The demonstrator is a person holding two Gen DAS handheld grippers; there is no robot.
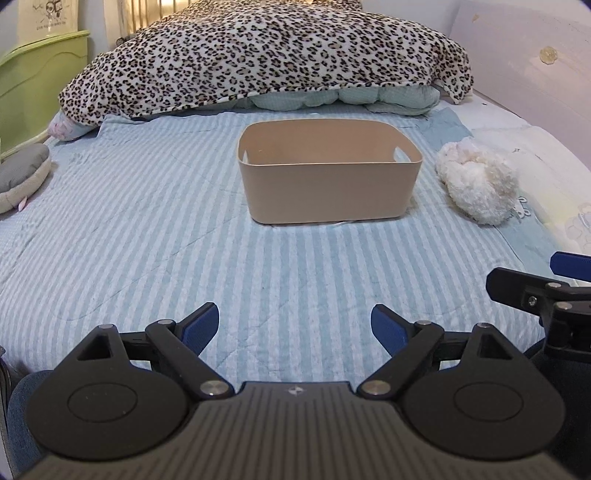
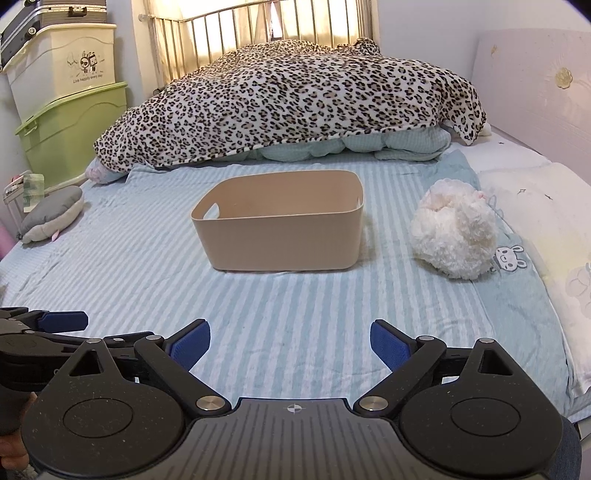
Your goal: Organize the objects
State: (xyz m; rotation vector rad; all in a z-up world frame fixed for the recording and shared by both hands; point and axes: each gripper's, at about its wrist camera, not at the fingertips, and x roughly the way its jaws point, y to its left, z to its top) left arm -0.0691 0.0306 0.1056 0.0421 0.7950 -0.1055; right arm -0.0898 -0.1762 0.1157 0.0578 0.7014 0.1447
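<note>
Surroundings: A leopard-print blanket [image 2: 295,99] is heaped over pale quilted bedding at the far end of the bed [image 2: 295,295], in front of a barred headboard [image 2: 258,26]. Green and cream storage boxes [image 2: 70,122] are stacked beside the bed on the left, and a grey cushion [image 2: 51,214] lies at the bed's left edge. A white pillow [image 2: 546,229] lines the right side.

Obstructions: The striped sheet between the claws and the bin is bare; nothing stands in the way.

Bin: A tan plastic bin [image 1: 328,177] sits open-topped and upright near the middle of the bed, ahead of both claws and well apart from them. Its long axis runs across the bed, with a cut-out handle in each short end.

Plush toy: A fluffy white plush toy [image 2: 454,236] lies to the right of the bin, near it but not touching, beside the pillow and closer to the right claw's side. Which way it faces cannot be told.

Left claw: The left claw [image 1: 295,328] is released, blue pads spread wide over the sheet, grasping nothing.

Right claw: The right claw [image 2: 291,343] is likewise released and empty, just beside the left one.
</note>
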